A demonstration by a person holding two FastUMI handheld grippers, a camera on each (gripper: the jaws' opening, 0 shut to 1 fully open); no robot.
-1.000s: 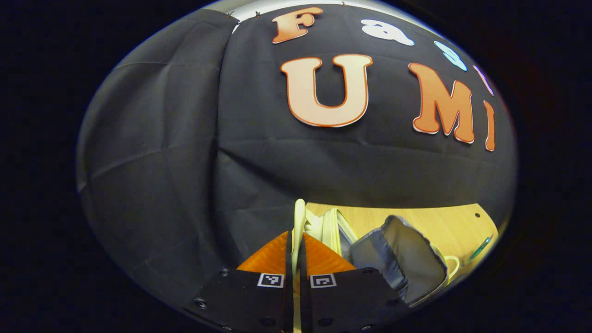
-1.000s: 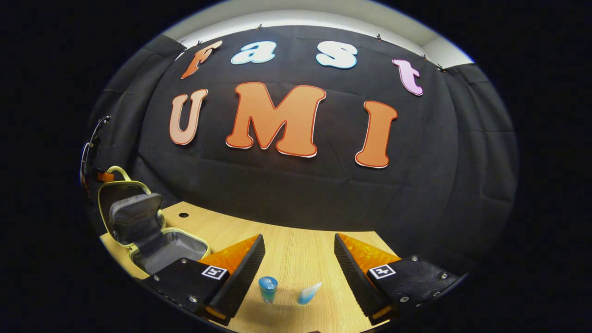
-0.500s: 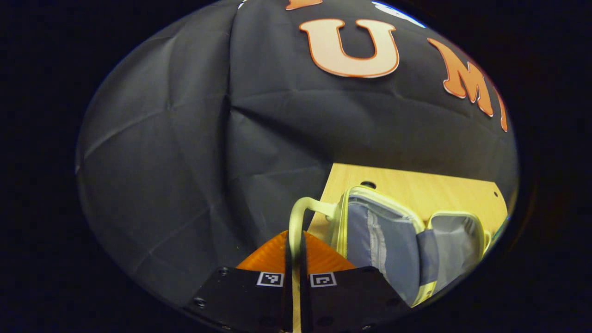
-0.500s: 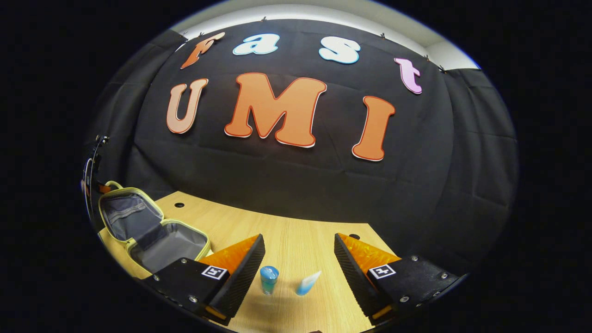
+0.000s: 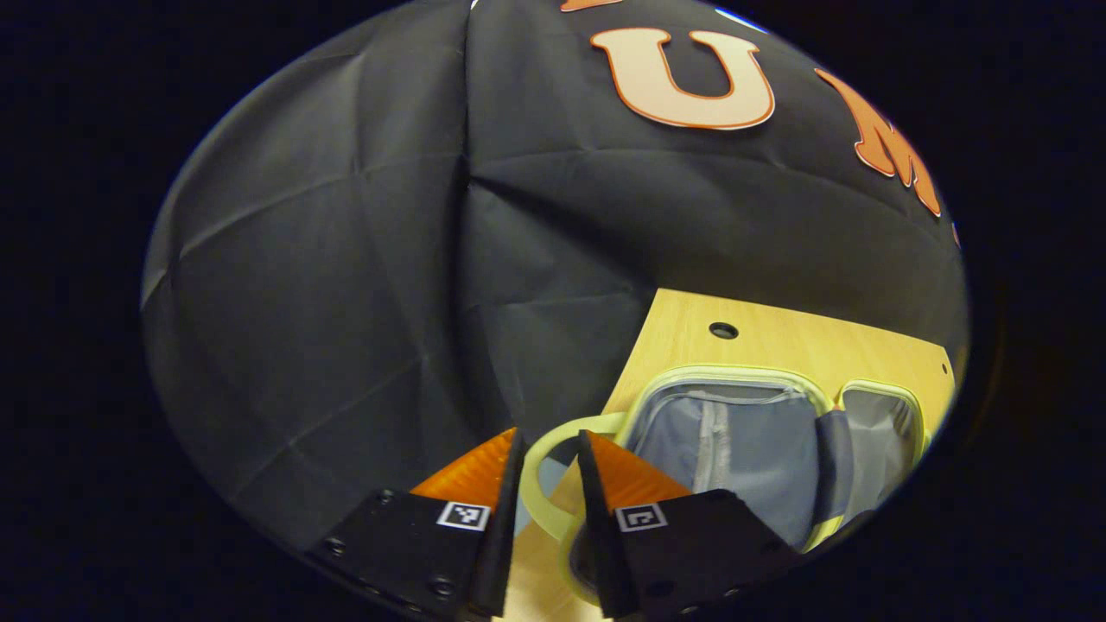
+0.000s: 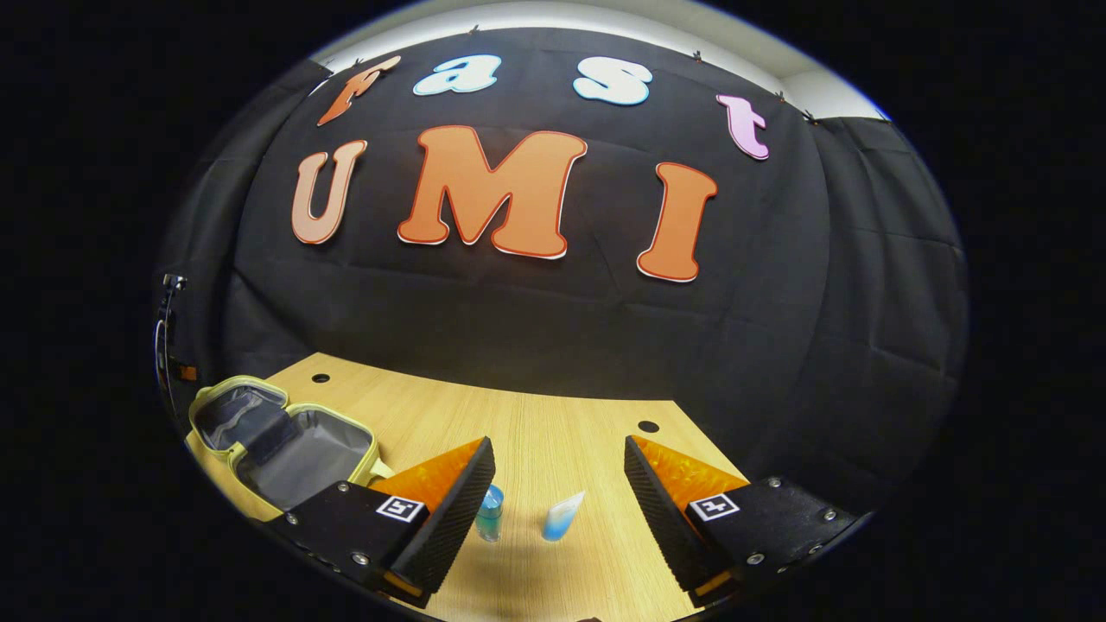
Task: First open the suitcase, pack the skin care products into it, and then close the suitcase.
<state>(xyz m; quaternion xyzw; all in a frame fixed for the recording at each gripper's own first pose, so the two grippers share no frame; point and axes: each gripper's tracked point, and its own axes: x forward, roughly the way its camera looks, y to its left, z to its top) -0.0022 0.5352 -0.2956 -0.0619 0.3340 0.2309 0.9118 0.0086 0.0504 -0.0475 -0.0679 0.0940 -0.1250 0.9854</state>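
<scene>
We see the small pale-yellow suitcase with grey fabric lining [image 5: 734, 432] lying fully open on the light wooden table [image 5: 778, 341], at the lower right of the left gripper view. Both halves lie flat side by side, the nearer one showing a zipped grey panel. Its looped yellow handle [image 5: 540, 471] curves out at the bottom centre of that view, between the two fingers of the left gripper [image 5: 546, 449]. The jaws stand a little apart around the loop; whether either finger touches it we cannot tell, as the fingers hide part of it.

The right gripper view places the same suitcase [image 6: 285, 441] at the lower left of the frame, near the table's left edge, open with the grey lining facing up. This view adds what the other leaves out: two skin care products standing on the table at the bottom centre, a small blue bottle with a rounded cap [image 6: 489, 511] and, just beside it, a small blue-and-white tube [image 6: 562, 517] leaning to one side. Both sit between the fingers of the right gripper [image 6: 560, 466], whose jaws are spread wide and hold nothing.

Round dark holes [image 6: 647, 427] dot the tabletop in both views.
</scene>
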